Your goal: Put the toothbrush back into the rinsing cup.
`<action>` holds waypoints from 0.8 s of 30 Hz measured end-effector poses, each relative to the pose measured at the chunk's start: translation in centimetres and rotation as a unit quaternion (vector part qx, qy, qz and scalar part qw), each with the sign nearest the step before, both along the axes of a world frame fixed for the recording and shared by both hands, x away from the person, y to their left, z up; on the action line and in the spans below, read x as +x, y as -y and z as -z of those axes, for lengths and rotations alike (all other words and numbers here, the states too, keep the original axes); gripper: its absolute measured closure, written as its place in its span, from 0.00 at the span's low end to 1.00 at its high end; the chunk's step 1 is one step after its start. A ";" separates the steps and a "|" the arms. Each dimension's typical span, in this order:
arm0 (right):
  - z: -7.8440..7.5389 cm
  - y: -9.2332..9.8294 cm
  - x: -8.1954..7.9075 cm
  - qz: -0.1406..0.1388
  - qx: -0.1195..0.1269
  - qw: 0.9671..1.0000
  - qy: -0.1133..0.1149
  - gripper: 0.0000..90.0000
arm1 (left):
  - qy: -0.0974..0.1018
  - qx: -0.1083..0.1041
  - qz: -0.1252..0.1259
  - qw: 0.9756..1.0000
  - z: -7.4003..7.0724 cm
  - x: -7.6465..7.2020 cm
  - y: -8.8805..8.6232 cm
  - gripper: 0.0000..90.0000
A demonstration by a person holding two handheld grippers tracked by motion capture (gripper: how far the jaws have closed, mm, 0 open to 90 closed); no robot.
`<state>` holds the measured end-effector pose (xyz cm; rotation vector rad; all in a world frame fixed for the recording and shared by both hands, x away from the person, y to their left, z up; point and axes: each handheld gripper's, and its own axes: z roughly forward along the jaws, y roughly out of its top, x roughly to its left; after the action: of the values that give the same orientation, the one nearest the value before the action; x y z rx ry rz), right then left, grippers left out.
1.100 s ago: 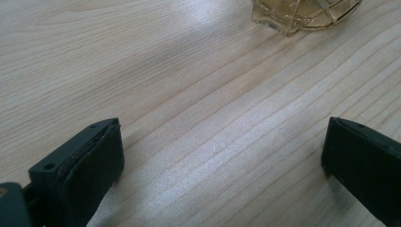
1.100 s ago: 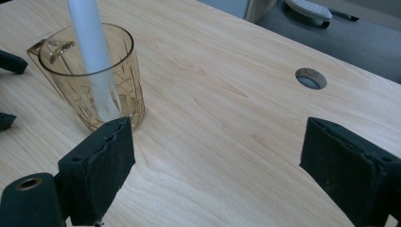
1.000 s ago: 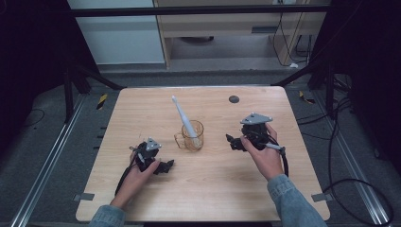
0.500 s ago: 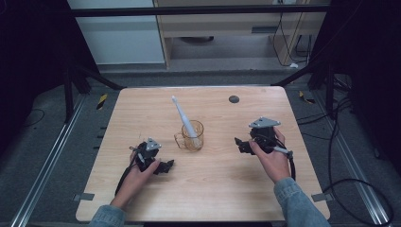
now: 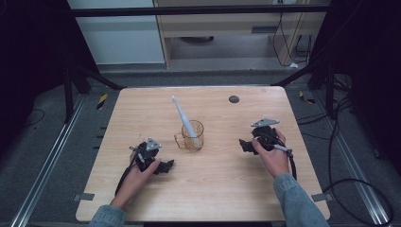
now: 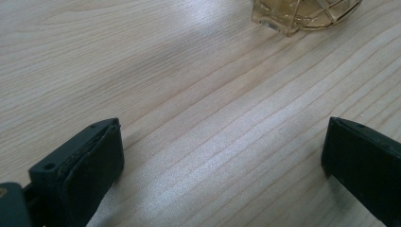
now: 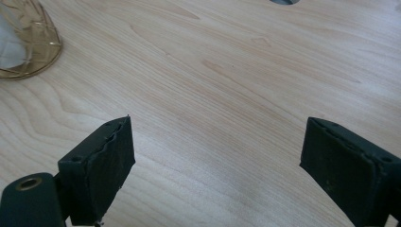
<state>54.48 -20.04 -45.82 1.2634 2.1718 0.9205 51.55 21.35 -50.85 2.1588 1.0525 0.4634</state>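
Note:
An amber glass mug [image 5: 191, 136] stands at the middle of the wooden table [image 5: 213, 184], with a white toothbrush-like stick [image 5: 182, 115] leaning out of it toward the back left. The mug's base also appears at the top of the left gripper view [image 6: 307, 14] and at the upper left of the right gripper view [image 7: 26, 45]. My left gripper [image 5: 166, 167] rests on the table to the mug's front left, open, with bare wood between its jaws. My right gripper [image 5: 245, 144] sits to the mug's right, open and holding nothing.
A small dark round hole [image 5: 233, 99] lies near the table's back edge, also seen at the top of the right gripper view [image 7: 285, 1]. Cables [image 5: 350, 184] trail over the floor to the right. A metal frame surrounds the table.
My right gripper has moved away from the mug, to the right and slightly toward the front. The left gripper and the mug have stayed put.

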 end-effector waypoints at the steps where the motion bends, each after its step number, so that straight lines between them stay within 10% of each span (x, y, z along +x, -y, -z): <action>1: 0.2 0.0 0.2 0.002 0.003 1.000 -0.003 0.12 | 0.000 0.000 0.000 1.000 0.0 0.0 0.0 0.00; 24: 2.7 0.1 3.9 0.047 0.036 0.998 -0.001 0.14 | 0.000 0.000 0.000 1.000 0.0 0.0 0.0 0.00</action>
<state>58.43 -20.14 -48.48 1.3891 2.0779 0.9671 51.55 21.35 -50.85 2.1589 1.0526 0.4636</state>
